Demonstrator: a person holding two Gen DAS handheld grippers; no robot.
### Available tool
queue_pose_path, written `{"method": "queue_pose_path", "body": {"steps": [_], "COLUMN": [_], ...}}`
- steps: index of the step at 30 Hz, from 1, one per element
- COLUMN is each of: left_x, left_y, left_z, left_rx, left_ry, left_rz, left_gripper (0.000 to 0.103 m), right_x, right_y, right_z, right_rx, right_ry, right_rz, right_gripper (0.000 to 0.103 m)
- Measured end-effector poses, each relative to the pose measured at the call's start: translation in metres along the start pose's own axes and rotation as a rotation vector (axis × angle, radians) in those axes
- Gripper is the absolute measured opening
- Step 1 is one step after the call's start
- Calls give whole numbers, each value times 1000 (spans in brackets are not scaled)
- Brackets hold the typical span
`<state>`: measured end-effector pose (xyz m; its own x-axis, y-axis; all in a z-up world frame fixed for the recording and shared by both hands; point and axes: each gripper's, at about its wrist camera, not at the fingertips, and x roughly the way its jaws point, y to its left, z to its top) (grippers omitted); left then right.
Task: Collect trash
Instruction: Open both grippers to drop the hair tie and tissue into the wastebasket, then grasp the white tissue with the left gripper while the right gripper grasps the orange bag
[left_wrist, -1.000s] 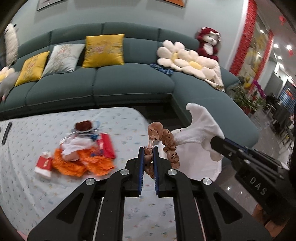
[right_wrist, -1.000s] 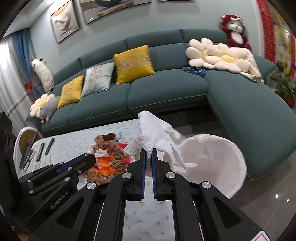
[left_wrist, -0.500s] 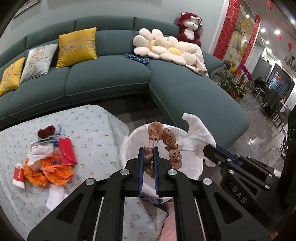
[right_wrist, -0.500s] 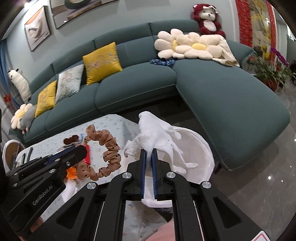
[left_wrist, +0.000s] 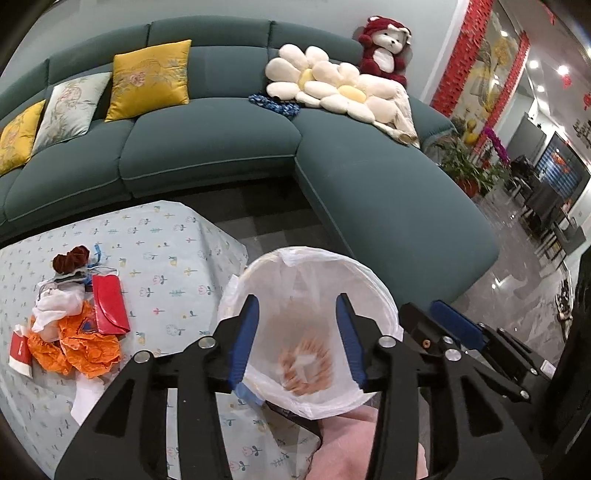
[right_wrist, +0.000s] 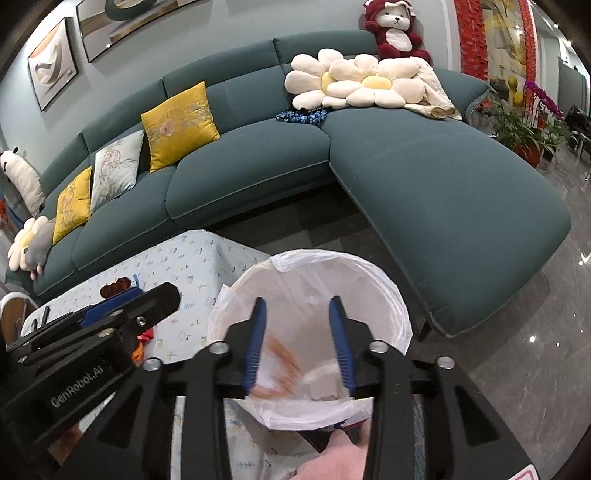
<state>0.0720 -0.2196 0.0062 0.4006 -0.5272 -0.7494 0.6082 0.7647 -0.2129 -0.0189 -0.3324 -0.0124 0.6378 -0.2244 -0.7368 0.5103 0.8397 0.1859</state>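
A round bin lined with a white plastic bag (left_wrist: 369, 280) stands beside the table; it also shows in the right wrist view (right_wrist: 388, 295). My left gripper (left_wrist: 297, 332) is open and empty above it. My right gripper (right_wrist: 297, 339) is open and empty above it too. A brown scrunchie (left_wrist: 306, 369) lies at the bottom of the bag, blurred in the right wrist view (right_wrist: 280, 365). A white cloth (right_wrist: 321, 384) lies beside it in the bag. A trash pile (left_wrist: 74, 325) of orange wrappers, a red packet and white paper sits on the table.
The table has a light floral cloth (left_wrist: 166, 258). A dark red scrunchie (left_wrist: 72, 256) lies behind the pile. A teal corner sofa (left_wrist: 369, 192) with cushions and plush toys stands behind. Glossy floor (right_wrist: 517, 350) is to the right.
Both grippers have opened over the bin. The brown scrunchie and the white cloth have dropped from them into the bag.
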Motion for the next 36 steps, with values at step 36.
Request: {"method": "queue_pose_path", "body": {"steps": [36], "left_x": [-62], "left_y": [160], "left_z": [-65], "left_rx": [-297], "left_ry": [-12], "left_rz": [211], "left_gripper": [73], "right_x": [-18], "right_y": [118], "right_z": [-30], "right_rx": [-169], "right_ry": [36], "right_rz": [96], "right_gripper": [60]}}
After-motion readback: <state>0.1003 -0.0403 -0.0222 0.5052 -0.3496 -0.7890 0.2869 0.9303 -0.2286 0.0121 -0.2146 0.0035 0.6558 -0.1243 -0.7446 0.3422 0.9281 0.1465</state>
